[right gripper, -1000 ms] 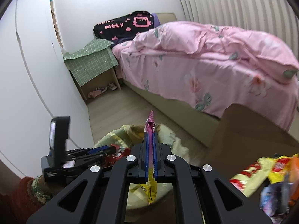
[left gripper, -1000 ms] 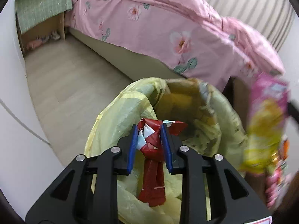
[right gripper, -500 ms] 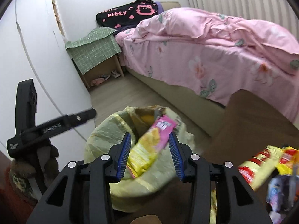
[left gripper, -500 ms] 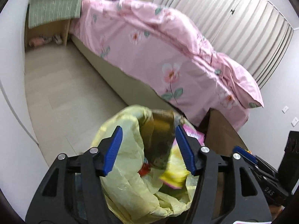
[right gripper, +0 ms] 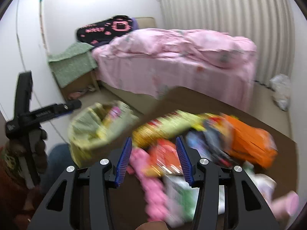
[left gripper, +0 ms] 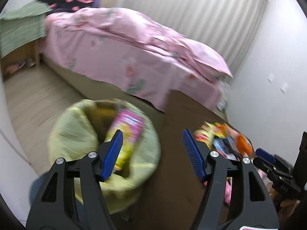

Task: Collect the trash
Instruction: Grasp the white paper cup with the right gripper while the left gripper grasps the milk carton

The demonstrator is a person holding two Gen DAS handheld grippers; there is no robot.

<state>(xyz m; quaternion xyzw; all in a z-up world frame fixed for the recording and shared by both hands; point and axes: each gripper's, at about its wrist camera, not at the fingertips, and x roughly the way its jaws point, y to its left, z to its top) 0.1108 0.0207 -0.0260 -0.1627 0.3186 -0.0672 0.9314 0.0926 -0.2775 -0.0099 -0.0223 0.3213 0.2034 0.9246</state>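
A bin lined with a yellow bag (left gripper: pixel 76 134) stands on the floor left of a brown table (left gripper: pixel 172 163); it also shows in the right wrist view (right gripper: pixel 86 126). A pink and yellow snack packet (left gripper: pixel 126 128) lies inside it. My left gripper (left gripper: pixel 151 153) is open and empty, above the bin's right rim and the table edge. My right gripper (right gripper: pixel 153 159) is open and empty, just above a pile of wrappers (right gripper: pixel 191 143) on the table: orange (right gripper: pixel 249 141), yellow-green (right gripper: pixel 167 126), pink (right gripper: pixel 151 187). Both views are blurred.
A bed with a pink quilt (left gripper: pixel 124 53) runs behind the bin and table. A nightstand under a green cloth (right gripper: pixel 73 65) stands by the left wall. A white plastic bag (right gripper: pixel 280 90) lies on the floor by the curtain.
Both grippers let go of their wrappers over the bin and opened. Both have swung right, from above the bin toward the wrapper pile on the table.
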